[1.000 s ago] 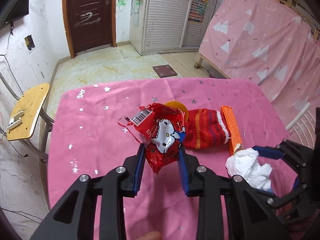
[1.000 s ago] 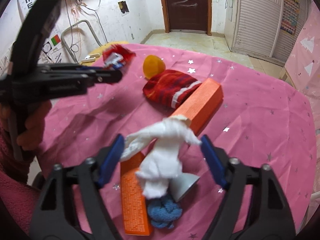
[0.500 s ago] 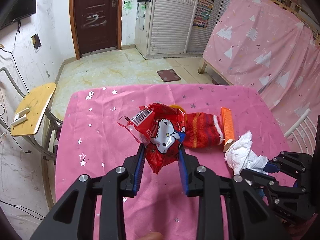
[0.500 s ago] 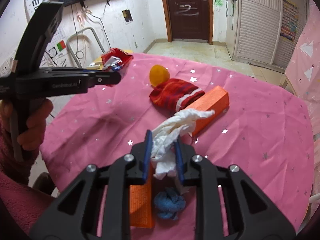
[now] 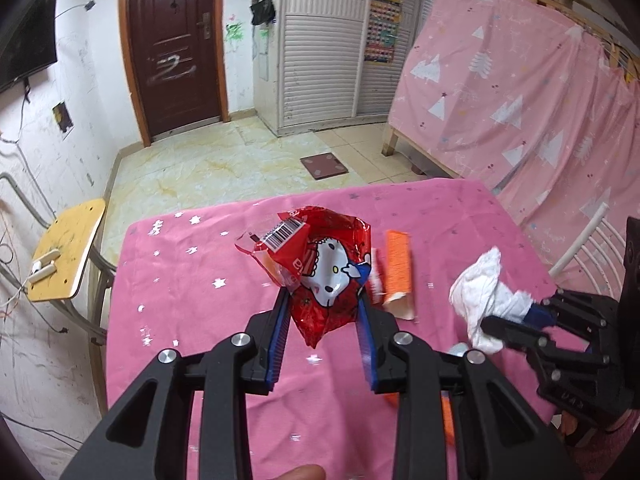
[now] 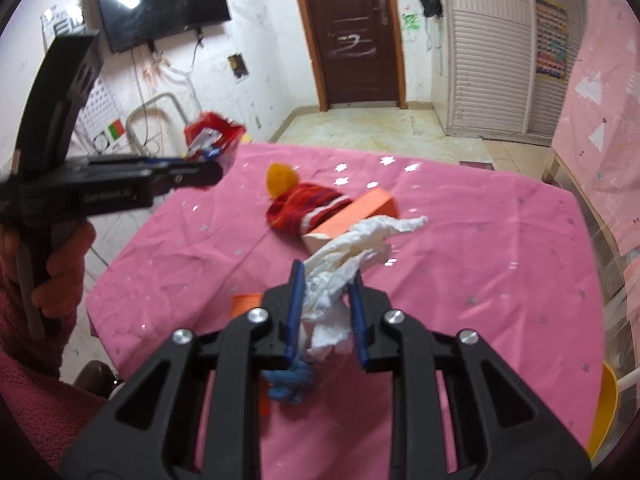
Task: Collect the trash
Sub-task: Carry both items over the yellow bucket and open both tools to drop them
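Here, in the left wrist view, the left gripper point(image 5: 322, 300) is clamped on a crumpled red foil snack wrapper with a white cartoon cat and a barcode point(image 5: 320, 272), held up clear of the pink star-printed tablecloth point(image 5: 188, 288). Behind the wrapper lies a long orange cardboard box point(image 5: 396, 268). At the right edge the right gripper point(image 5: 516, 314) pinches a wad of white tissue paper point(image 5: 478, 292), also off the cloth. Compared with half a second ago, both pieces sit higher over the table and the view shows more floor beyond the far edge; the red sock that showed beside the wrapper is now hidden behind it.

In the right wrist view, the right gripper point(image 6: 326, 292) has its jaws closed on the white tissue point(image 6: 352, 256), whose loose end trails forward. A blue knitted scrap point(image 6: 290, 382) lies on the cloth point(image 6: 480, 240) under the fingers, and a red striped sock point(image 6: 308, 210) with a yellow ball point(image 6: 282, 176) rests by the orange box point(image 6: 360, 210). The left gripper point(image 6: 212, 170) holds the wrapper point(image 6: 212, 138) at upper left. The tissue is lifted further from the box than in the earlier frame.

The step in hand looks like carrying off two picked pieces. No bin is in sight, so the next move calls for bringing both to a container without loosening either grip.
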The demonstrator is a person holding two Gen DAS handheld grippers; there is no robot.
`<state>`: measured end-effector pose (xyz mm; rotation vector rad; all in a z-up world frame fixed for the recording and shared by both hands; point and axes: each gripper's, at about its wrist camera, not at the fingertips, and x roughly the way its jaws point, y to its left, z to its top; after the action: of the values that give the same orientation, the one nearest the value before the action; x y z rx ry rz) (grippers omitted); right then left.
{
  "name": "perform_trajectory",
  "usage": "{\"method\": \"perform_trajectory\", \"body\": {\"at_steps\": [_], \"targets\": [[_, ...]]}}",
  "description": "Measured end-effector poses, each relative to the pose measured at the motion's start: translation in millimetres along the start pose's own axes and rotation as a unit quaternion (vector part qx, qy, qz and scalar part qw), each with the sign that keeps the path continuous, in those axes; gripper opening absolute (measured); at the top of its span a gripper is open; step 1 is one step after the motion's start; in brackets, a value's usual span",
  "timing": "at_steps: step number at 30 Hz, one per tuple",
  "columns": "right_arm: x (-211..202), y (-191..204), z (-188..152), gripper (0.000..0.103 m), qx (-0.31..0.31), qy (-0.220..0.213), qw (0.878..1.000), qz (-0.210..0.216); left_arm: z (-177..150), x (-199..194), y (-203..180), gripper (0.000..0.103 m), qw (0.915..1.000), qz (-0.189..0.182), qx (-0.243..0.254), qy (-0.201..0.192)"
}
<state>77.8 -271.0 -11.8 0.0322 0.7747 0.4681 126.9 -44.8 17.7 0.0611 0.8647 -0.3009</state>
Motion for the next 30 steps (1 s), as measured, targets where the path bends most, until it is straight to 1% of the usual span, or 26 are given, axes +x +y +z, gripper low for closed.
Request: {"method": "perform_trajectory", "body": {"at_steps": [6,12,16,25,30], "targets": [[-31,-45,-6,0.021,0.039,-0.035,0.998,-0.028,9,-3,-41,0.024,0.9994,-0.014,0.030,-0.004],[-69,-99,-26,0.021,0.089,-0.063,0.991,-0.074,17,-3,-95,0.024,0.9970,-0.037,0.068,-0.007],[-90,-128,-41,0.021,0.117,-0.075,0.985,-0.099,20,1,-130,0.024,0.9945,-0.051,0.091,-0.004],[-121,-185,-77,0.021,0.173,-0.092,0.971,-0.136,17,11,-201,0.024,0.9872,-0.072,0.142,0.009],[-132,-203,-90,0.021,0.190,-0.096,0.965,-0.150,16,15,-232,0.024,0.9829,-0.081,0.165,0.014]]}}
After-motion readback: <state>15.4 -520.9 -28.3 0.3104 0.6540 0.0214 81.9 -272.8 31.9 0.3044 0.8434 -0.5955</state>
